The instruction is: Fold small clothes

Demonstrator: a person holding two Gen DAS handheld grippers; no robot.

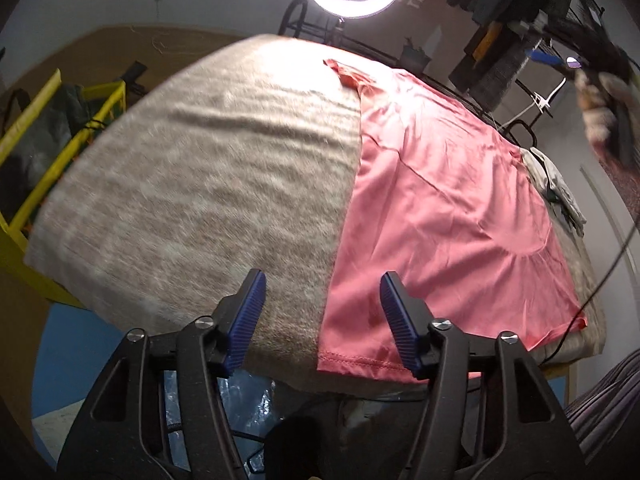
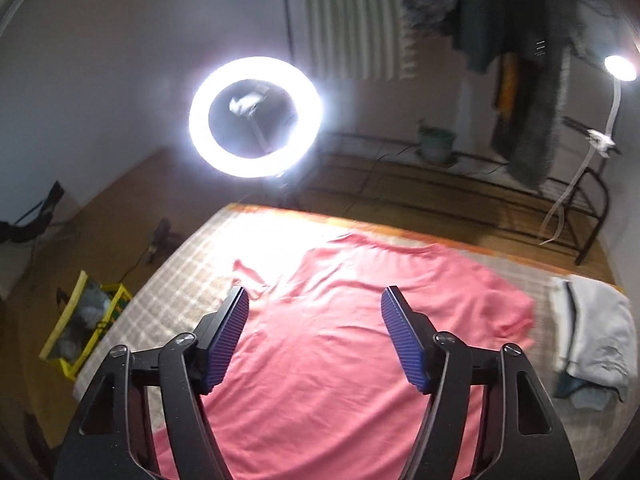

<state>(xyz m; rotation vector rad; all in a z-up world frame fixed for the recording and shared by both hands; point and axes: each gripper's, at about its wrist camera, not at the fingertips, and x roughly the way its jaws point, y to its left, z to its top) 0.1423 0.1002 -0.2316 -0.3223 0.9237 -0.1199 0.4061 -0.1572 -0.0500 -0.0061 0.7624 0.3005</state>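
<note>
In the left wrist view, a yellow-framed open bin point(image 1: 52, 128) holding dark cloth is seen at the far left on the brown floor. Next comes the surface point(image 1: 200, 168), covered with a beige checked woven cloth. The left claw point(image 1: 322, 304) is held low over the near edge of that surface, its blue ribbed pads partly apart, with nothing gripped; the stitched hem of the garment lies just beyond and between them, untouched. A salmon-pink short-sleeved T-shirt point(image 1: 440, 200) is spread flat on the right half of the surface, its long axis running from the near hem to the far end, where one sleeve points leftward. No print, label or writing can be read on it. A crumpled pale grey garment point(image 1: 556, 184) is found just past the shirt's right edge.

In the right wrist view, the yellow bin point(image 2: 88, 320) is seen at the left, and a lit white ring lamp point(image 2: 256, 116) stands behind the surface's far edge point(image 2: 192, 280). The right claw point(image 2: 316, 316) is held above the pink shirt point(image 2: 340, 360), its pads moderately apart and empty. A white ribbed radiator point(image 2: 352, 20) is fixed to the back wall, dark clothes point(image 2: 520, 60) hang at the right, and folded pale garments point(image 2: 592, 332) lie at the surface's right end.
</note>
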